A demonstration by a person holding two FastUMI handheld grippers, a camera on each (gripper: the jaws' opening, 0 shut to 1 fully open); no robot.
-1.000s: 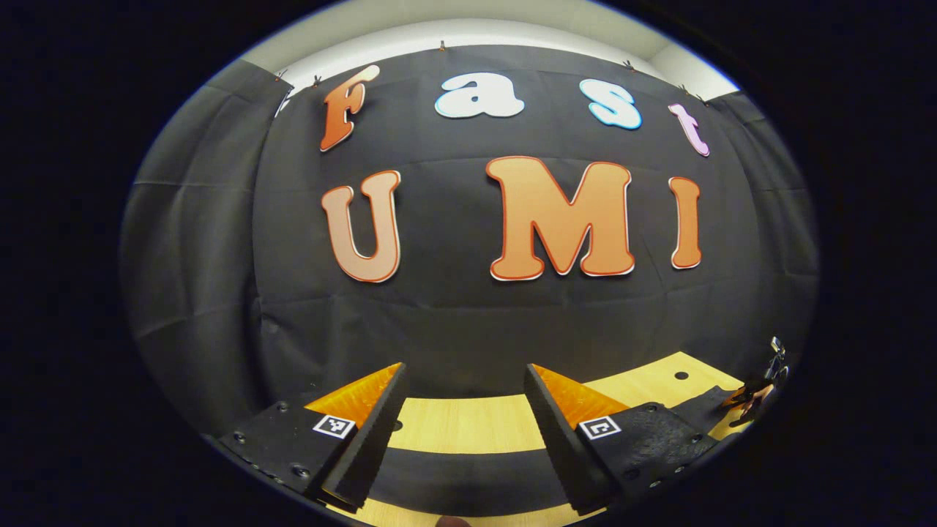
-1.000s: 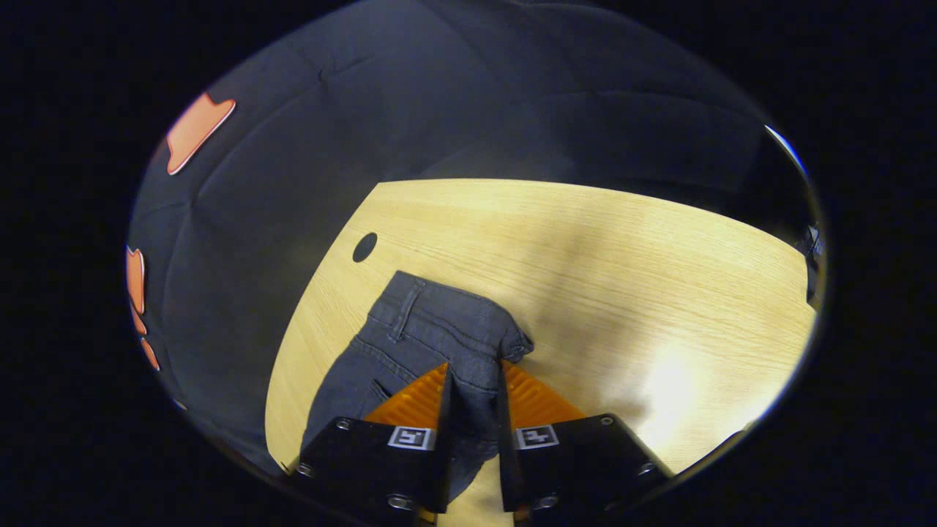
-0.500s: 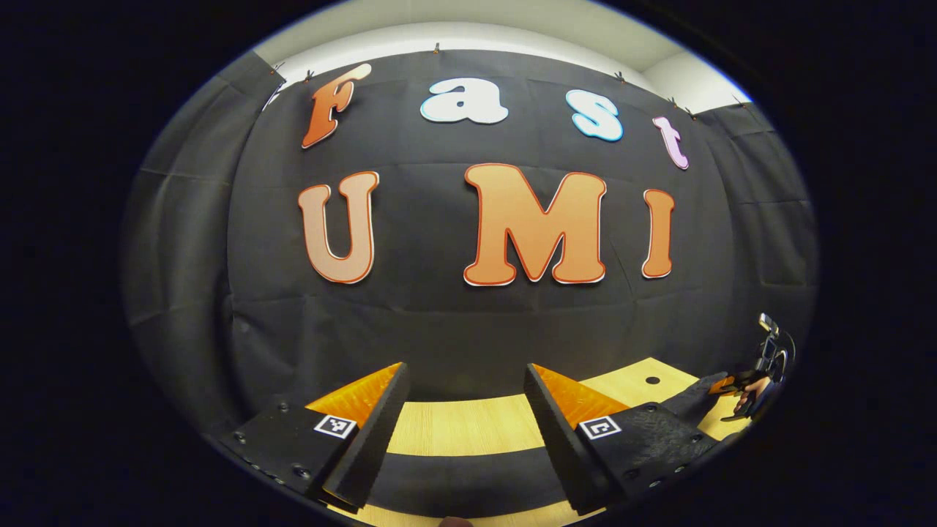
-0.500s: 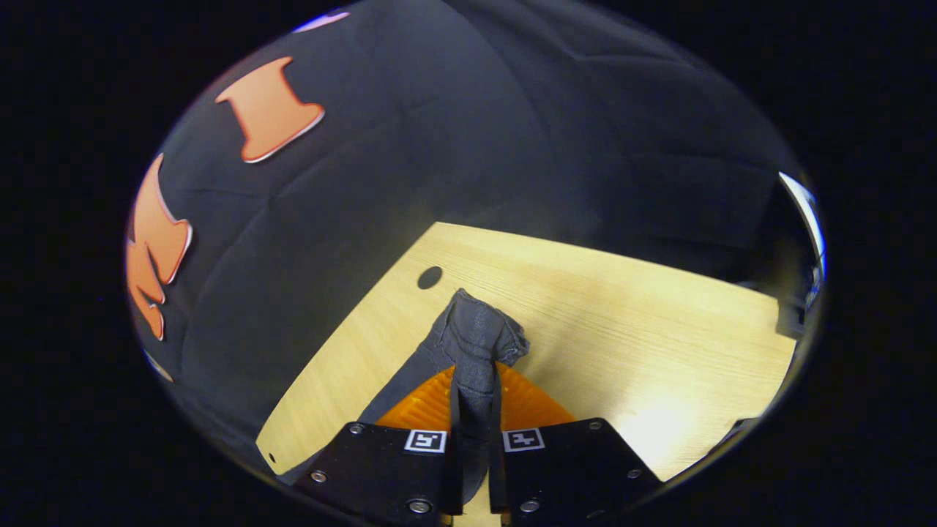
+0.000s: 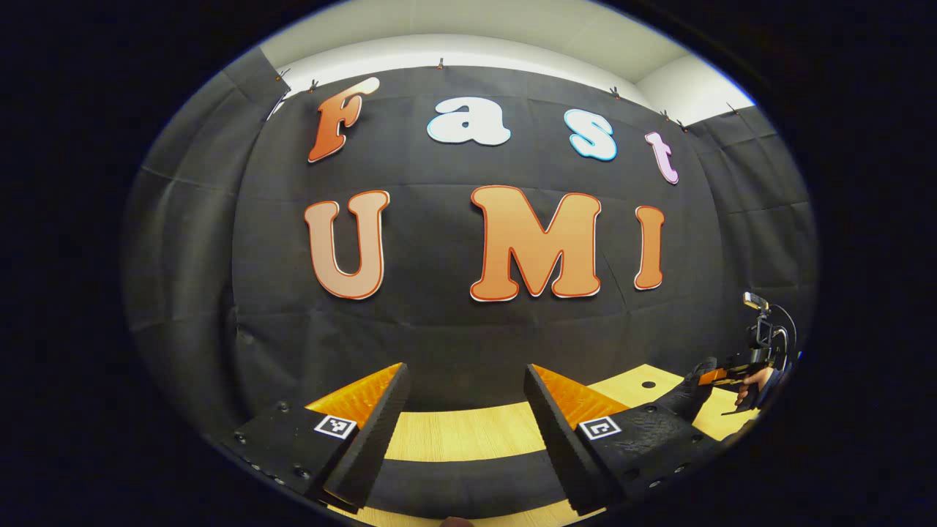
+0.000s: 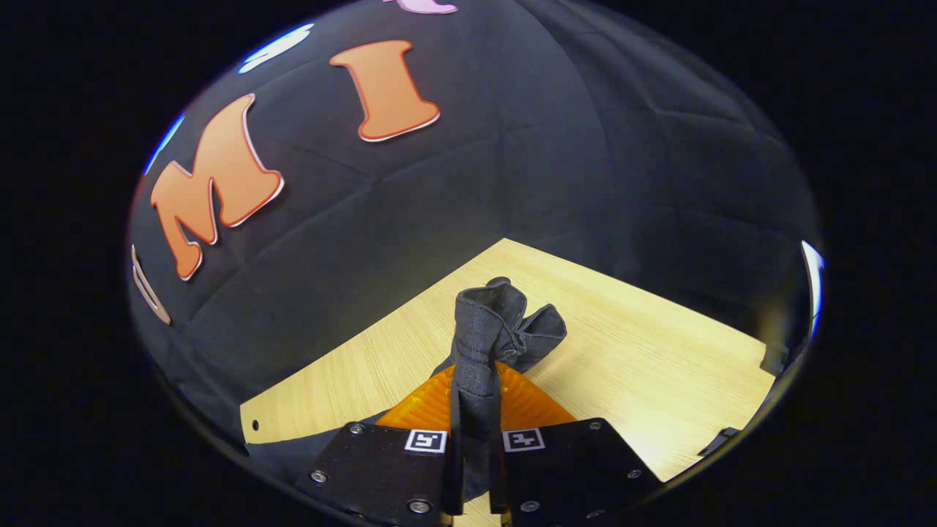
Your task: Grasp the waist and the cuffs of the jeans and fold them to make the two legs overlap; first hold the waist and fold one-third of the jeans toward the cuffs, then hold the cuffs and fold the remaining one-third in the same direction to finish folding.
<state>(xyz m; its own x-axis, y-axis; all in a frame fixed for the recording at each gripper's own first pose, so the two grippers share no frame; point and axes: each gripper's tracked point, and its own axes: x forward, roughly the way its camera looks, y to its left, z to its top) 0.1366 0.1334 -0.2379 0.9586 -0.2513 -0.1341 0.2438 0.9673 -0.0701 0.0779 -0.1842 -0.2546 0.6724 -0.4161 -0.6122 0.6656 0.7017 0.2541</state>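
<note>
Right gripper view: right gripper (image 6: 474, 410) clamps bunched jeans (image 6: 487, 329) above table (image 6: 644, 366); left gripper (image 5: 461, 424) gapes, empty. We'd carry waist low, keeping edges aligned.

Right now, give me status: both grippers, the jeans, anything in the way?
Right gripper shut on jeans, bunched denim lifted off table. Left gripper open, holding nothing, facing booth wall. Nothing seen blocking.

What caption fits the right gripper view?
Right gripper pinches dark jeans above the wooden table.
</note>
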